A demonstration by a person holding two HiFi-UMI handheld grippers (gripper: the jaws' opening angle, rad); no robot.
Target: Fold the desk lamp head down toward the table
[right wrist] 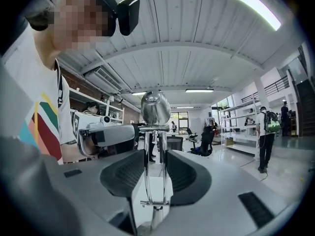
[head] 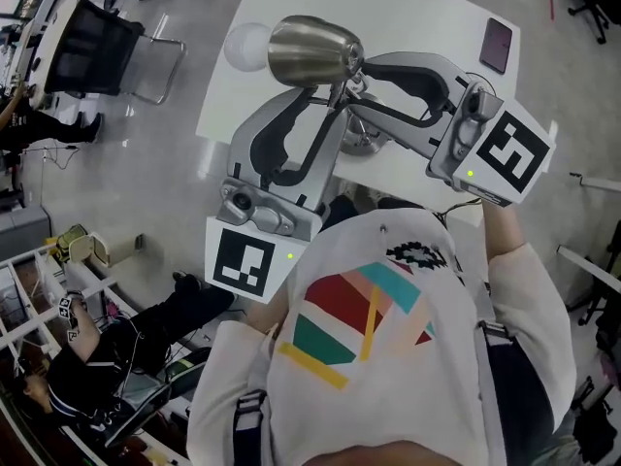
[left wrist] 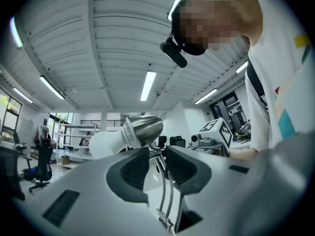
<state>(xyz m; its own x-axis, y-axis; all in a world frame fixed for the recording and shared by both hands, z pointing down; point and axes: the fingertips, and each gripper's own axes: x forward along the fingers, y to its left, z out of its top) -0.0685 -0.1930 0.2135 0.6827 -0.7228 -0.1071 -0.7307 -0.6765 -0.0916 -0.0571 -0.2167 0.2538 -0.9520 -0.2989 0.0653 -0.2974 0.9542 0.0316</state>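
Note:
The desk lamp stands on the white table (head: 427, 17), its brushed-metal head (head: 312, 49) roughly level with the white bulb (head: 245, 45) pointing left. A twin-rod arm (right wrist: 153, 181) runs from the head down to the base (head: 365, 144). My left gripper (head: 328, 115) reaches in from the lower left and is shut on the arm (left wrist: 166, 195) just below the head (left wrist: 143, 129). My right gripper (head: 361, 83) comes from the right; in the right gripper view (right wrist: 153, 154) both pads press the two rods, with the head (right wrist: 155, 107) straight above.
A dark phone (head: 496, 44) lies at the table's far right corner. A black office chair (head: 97, 51) stands on the floor to the left. A seated person (head: 107, 357) is at the lower left, and another person (right wrist: 265, 136) stands far off.

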